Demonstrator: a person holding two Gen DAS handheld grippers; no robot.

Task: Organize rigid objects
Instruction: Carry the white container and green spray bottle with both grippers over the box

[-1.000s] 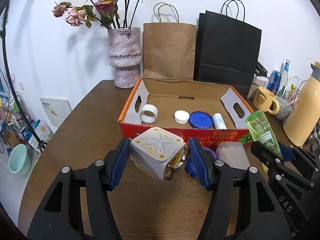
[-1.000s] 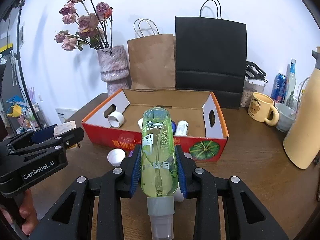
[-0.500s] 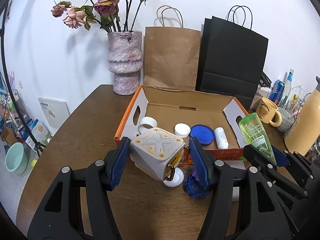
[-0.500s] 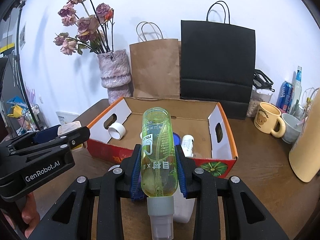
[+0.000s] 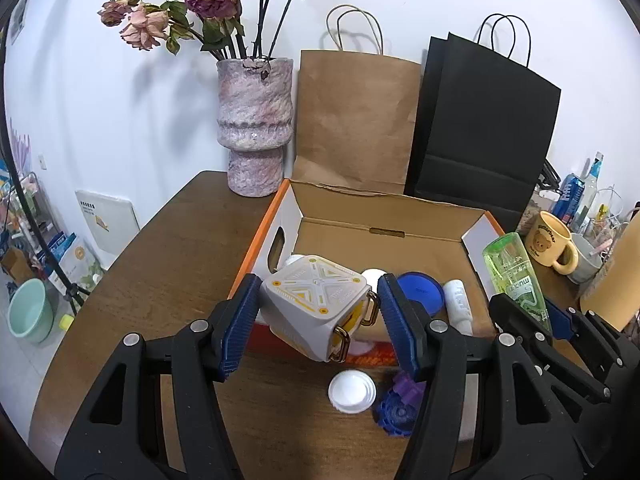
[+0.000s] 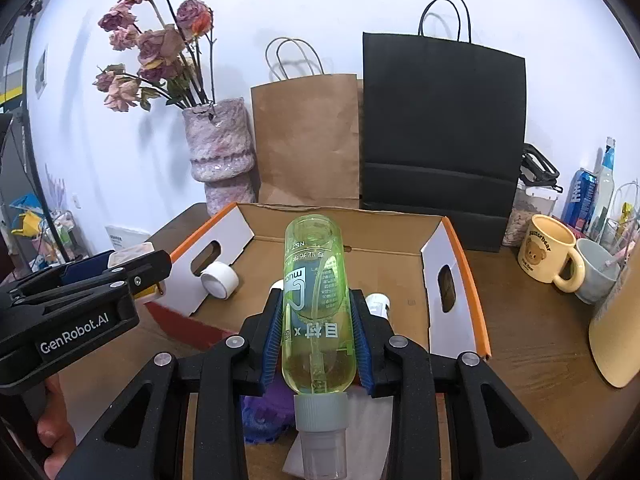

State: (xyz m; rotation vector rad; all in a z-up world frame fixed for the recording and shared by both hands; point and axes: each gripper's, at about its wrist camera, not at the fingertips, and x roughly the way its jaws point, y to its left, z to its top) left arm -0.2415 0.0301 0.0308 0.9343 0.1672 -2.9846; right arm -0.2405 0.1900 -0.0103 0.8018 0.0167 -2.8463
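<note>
Only left view, white cap (image 5: 351,393) — purple gear (image 5: 396,410)

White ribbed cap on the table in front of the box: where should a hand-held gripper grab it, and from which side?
Grip the white cap across its rim from straight above. It lies flat and low on the table, with the blue gear toy close on its right, so a side approach looks blocked.
</note>
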